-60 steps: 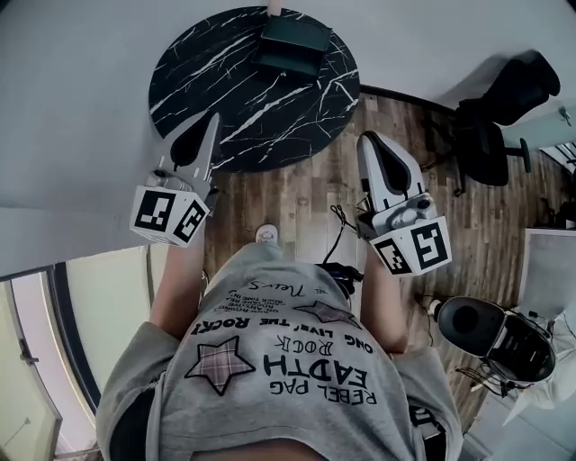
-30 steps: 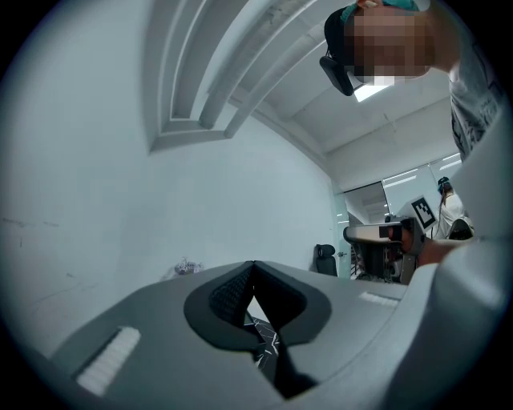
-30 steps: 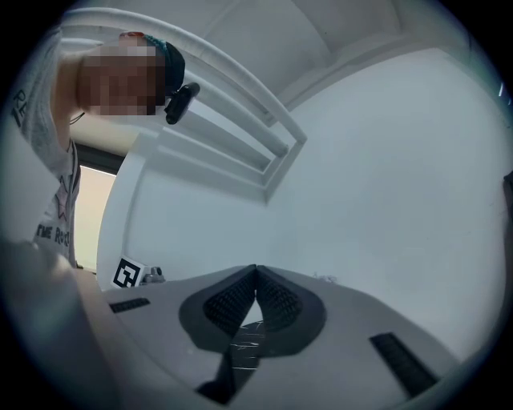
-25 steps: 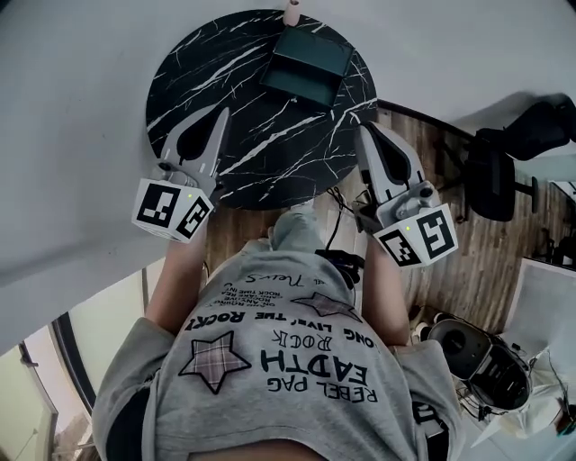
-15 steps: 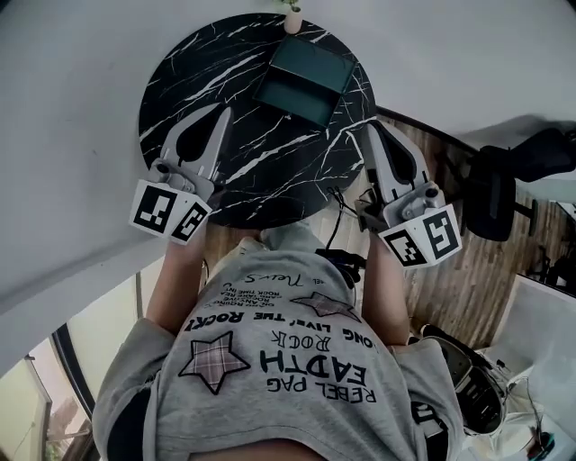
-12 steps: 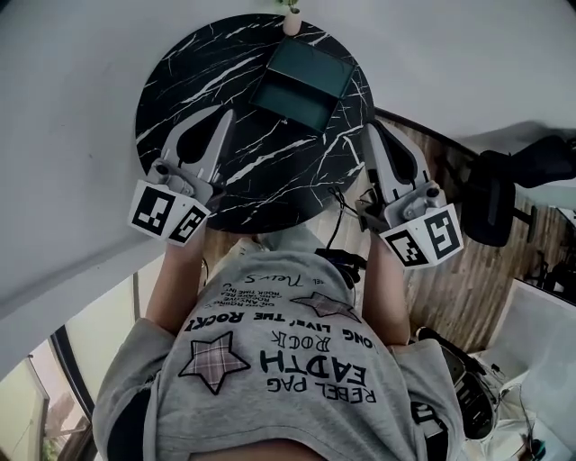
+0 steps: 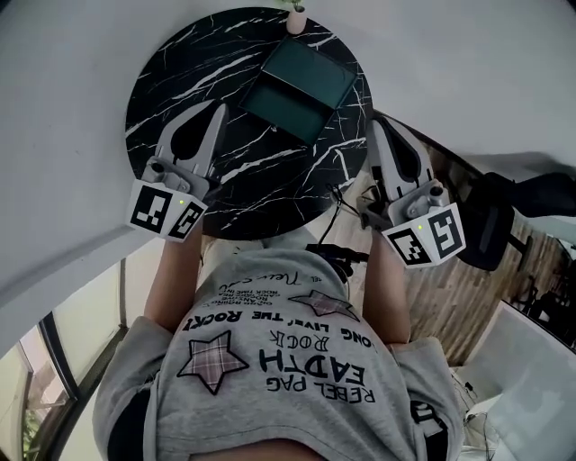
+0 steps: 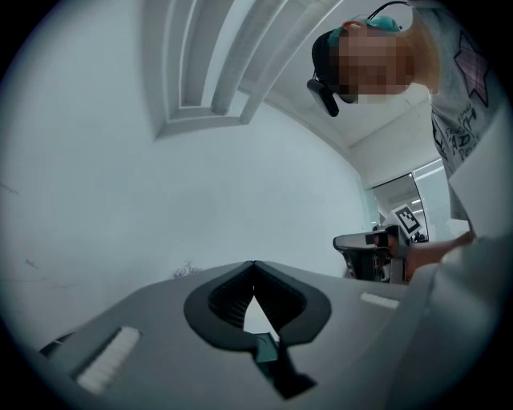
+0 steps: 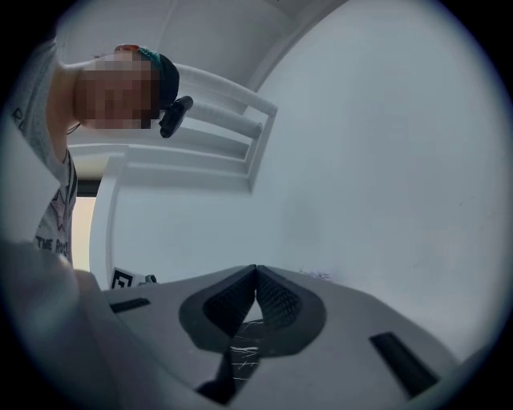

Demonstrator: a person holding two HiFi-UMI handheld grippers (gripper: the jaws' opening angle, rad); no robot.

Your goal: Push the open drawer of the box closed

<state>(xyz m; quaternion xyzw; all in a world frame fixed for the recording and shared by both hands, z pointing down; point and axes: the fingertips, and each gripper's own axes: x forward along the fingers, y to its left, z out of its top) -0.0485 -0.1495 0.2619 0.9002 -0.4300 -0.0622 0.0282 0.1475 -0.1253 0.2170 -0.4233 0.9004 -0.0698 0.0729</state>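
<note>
1. At the table's (image 7: 180,72) far side lies the box (image 7: 315,65). Its drawer (image 7: 281,110) stands open and sticks out toward the table's middle.
2. Beyond the box, on the table's far rim, stands a small vase (image 7: 295,18).
3. The left gripper (image 7: 219,110) hangs over the table's left part. It slants toward the table's middle, with its tips near the drawer but clear of it.
4. In the left gripper view its jaws meet tip to tip (image 8: 254,264), clenched on nothing.
5. The left forearm (image 7: 175,270) reaches straight forward to the table's near rim. The gripper's marker cube (image 7: 166,209) sits just above that rim.
6. The right gripper (image 7: 373,122) is held at the table's right rim and points toward the table's far side. It is apart from the box and level with the drawer.
7. In the right gripper view its jaws are likewise pressed together (image 9: 256,268) and empty. The table's veined top shows through the gap behind the tips (image 9: 244,352).
8. The right forearm (image 7: 382,288) runs forward beside the table's right rim, with its cube (image 7: 425,236) off the table, over the floor.
</note>
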